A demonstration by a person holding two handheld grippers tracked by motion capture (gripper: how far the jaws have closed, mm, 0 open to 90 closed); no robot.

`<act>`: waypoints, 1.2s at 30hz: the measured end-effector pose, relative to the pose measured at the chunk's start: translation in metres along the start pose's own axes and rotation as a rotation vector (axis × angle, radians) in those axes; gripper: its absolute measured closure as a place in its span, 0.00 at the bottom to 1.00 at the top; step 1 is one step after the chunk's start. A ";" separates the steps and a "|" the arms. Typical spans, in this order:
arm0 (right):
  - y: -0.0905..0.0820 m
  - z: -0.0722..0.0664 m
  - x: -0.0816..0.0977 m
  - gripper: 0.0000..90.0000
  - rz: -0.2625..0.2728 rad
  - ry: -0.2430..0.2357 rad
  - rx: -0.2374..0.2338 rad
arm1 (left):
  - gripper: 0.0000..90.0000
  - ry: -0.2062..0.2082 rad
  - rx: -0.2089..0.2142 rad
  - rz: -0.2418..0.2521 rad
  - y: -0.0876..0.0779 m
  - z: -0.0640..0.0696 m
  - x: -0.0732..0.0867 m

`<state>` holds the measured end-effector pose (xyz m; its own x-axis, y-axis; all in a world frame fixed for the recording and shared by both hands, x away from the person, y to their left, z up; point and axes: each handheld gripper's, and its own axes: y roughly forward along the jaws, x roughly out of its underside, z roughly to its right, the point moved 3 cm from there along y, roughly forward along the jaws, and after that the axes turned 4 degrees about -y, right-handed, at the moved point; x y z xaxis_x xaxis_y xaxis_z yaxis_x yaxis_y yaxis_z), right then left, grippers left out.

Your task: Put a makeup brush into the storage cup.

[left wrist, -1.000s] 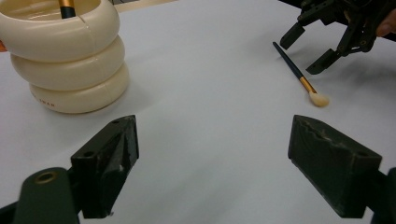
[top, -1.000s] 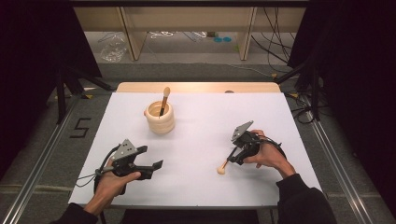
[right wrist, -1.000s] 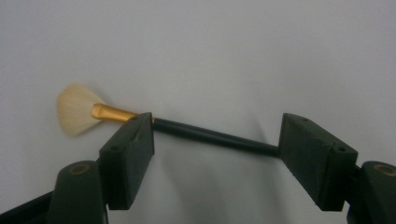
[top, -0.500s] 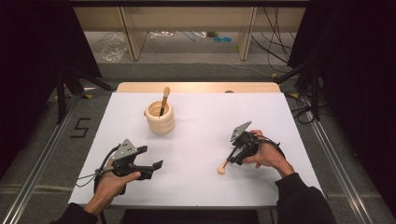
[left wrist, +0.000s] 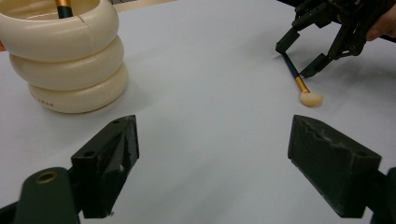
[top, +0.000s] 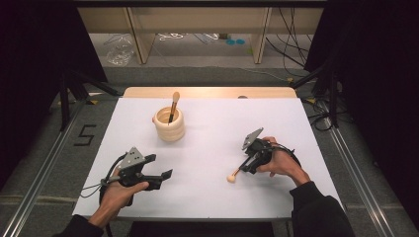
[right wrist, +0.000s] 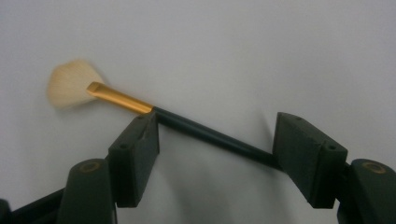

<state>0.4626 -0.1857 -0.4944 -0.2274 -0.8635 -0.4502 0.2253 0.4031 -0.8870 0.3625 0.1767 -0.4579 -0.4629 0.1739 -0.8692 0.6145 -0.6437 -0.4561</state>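
Note:
A makeup brush [top: 235, 174] with a pale fan head, gold ferrule and dark handle lies flat on the white table [top: 222, 123] at the right. My right gripper [top: 247, 166] points down over it, and its jaws have just been closing. In the right gripper view the brush [right wrist: 122, 100] runs slantwise across the gap of the right gripper [right wrist: 217, 149], and the jaws are still wide apart. My left gripper [top: 164, 176] rests near the front left, and the left gripper [left wrist: 212, 154] is open with nothing between its jaws. A cream ribbed holder [top: 169, 126] holds a second brush [top: 174, 102].
From the left gripper view, the holder [left wrist: 70, 60] stands close at the upper left and the right gripper [left wrist: 301, 58] with the lying brush [left wrist: 306, 93] at the upper right. A wooden strip [top: 207, 92] borders the table's far edge. Metal rails [top: 44, 173] flank the table.

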 end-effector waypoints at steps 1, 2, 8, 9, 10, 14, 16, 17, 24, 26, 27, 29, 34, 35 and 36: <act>0.000 0.000 0.001 0.37 -0.004 0.003 0.004 | 0.18 0.001 0.000 -0.001 0.000 0.000 0.000; -0.001 0.000 0.001 0.38 -0.007 0.009 0.000 | 0.18 -0.002 0.001 -0.002 0.000 0.000 0.000; -0.003 0.002 0.002 0.51 -0.015 0.028 -0.025 | 0.18 0.015 0.002 -0.003 0.000 -0.001 0.000; -0.003 0.002 0.002 0.52 -0.019 0.033 -0.026 | 0.18 -0.005 0.000 -0.001 0.000 0.000 0.000; -0.003 0.001 0.001 0.53 -0.021 0.033 -0.030 | 0.18 -0.001 -0.001 -0.002 0.000 0.000 0.000; -0.003 0.001 -0.001 0.58 -0.044 0.021 -0.031 | 0.18 -0.002 0.002 -0.002 0.000 0.000 0.000; -0.003 0.001 -0.002 0.60 -0.051 0.025 -0.041 | 0.18 -0.001 0.001 -0.001 0.000 0.000 0.000; -0.003 0.001 -0.002 0.61 -0.051 0.026 -0.045 | 0.18 -0.002 0.000 -0.001 0.000 0.000 0.000; -0.004 -0.001 -0.005 0.66 -0.086 0.011 -0.054 | 0.18 -0.003 0.001 -0.002 0.000 0.000 0.000; -0.003 -0.001 -0.008 0.68 -0.103 -0.008 -0.064 | 0.18 -0.003 0.001 -0.002 0.000 0.000 0.000; -0.003 -0.001 -0.008 0.68 -0.111 -0.008 -0.062 | 0.18 -0.003 -0.001 -0.002 0.000 0.000 0.000; -0.003 -0.001 -0.010 0.70 -0.126 -0.017 -0.063 | 0.18 -0.003 0.003 -0.002 0.000 0.001 0.000; -0.003 -0.003 -0.013 0.74 -0.152 -0.003 -0.072 | 0.18 -0.001 0.003 -0.001 0.000 0.001 0.000; -0.003 -0.003 -0.013 0.74 -0.148 -0.006 -0.076 | 0.18 -0.003 0.006 0.000 0.000 0.001 0.000; -0.003 -0.003 -0.013 0.75 -0.150 -0.003 -0.076 | 0.18 -0.002 0.009 -0.001 0.000 0.001 0.000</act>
<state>0.4625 -0.1746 -0.4862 -0.2498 -0.9167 -0.3117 0.1166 0.2911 -0.9496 0.3622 0.1763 -0.4578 -0.4649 0.1736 -0.8682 0.6082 -0.6500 -0.4557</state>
